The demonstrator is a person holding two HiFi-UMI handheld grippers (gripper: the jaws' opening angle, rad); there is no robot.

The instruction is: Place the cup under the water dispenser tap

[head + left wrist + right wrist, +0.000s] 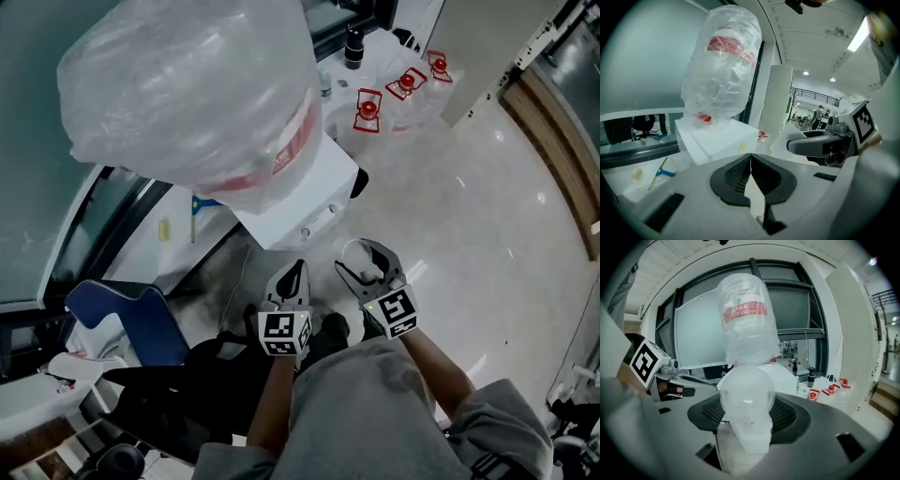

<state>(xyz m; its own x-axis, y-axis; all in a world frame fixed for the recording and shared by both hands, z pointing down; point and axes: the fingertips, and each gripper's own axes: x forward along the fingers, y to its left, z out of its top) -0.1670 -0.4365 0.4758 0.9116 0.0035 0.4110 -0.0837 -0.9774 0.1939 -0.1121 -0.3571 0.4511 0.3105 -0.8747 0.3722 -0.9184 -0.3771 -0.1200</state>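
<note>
Right gripper (367, 267) grasps a clear plastic cup (747, 394), one jaw pressed to each side of it, so the jaws stand wide around the cup's body. From the head view the cup's round rim shows between the fingers, out in front of the person's knees and above the pale glossy floor (487, 216). The cup hangs just short of the water dispenser (305, 192), apart from its white front face and lower than it in that view. Small fittings sit on that face, too small to make out clearly.

Beside it, the left gripper (298, 272) is clenched with nothing in it: in the left gripper view its dark pads meet tip to tip. The two grippers are close to each other, both pointing toward the dispenser.

On top of the dispenser stands a big water bottle (187, 84) wrapped in crinkled clear plastic, a red label showing through. Farther back along the wall, spare bottles with red caps (367, 108) stand on the floor, with a dark bottle (353, 47) near them. A blue chair (141, 314) stands to the left by the window.
</note>
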